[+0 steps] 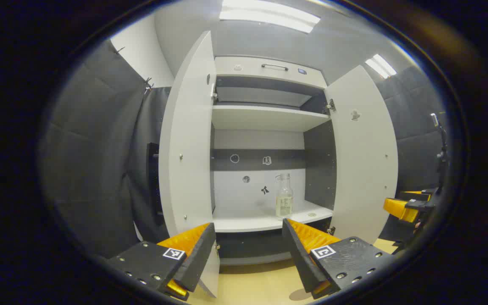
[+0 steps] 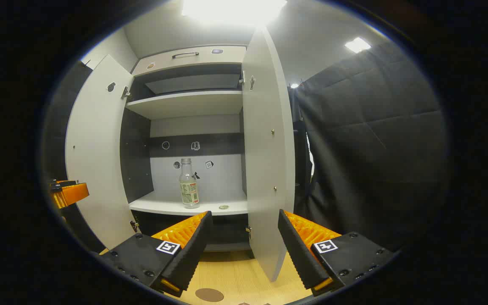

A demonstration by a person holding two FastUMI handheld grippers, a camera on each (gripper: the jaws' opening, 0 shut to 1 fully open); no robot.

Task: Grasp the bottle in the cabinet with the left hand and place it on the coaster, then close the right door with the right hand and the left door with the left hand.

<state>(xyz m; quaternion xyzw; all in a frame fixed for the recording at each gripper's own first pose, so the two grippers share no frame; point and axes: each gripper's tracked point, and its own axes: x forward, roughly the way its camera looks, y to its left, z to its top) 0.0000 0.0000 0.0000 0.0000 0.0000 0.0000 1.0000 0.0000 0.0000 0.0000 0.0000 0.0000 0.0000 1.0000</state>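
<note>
The clear glass bottle stands upright on the cabinet's lower shelf, straight ahead of the left hand-held gripper and slightly right, likely nearer it than the right hand-held gripper; both spread, empty

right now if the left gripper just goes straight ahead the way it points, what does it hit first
Probably nothing until the cabinet: the left gripper is open and aims between the open doors at the lower shelf. The bottle stands slightly right of that line; depth is unclear.
</note>
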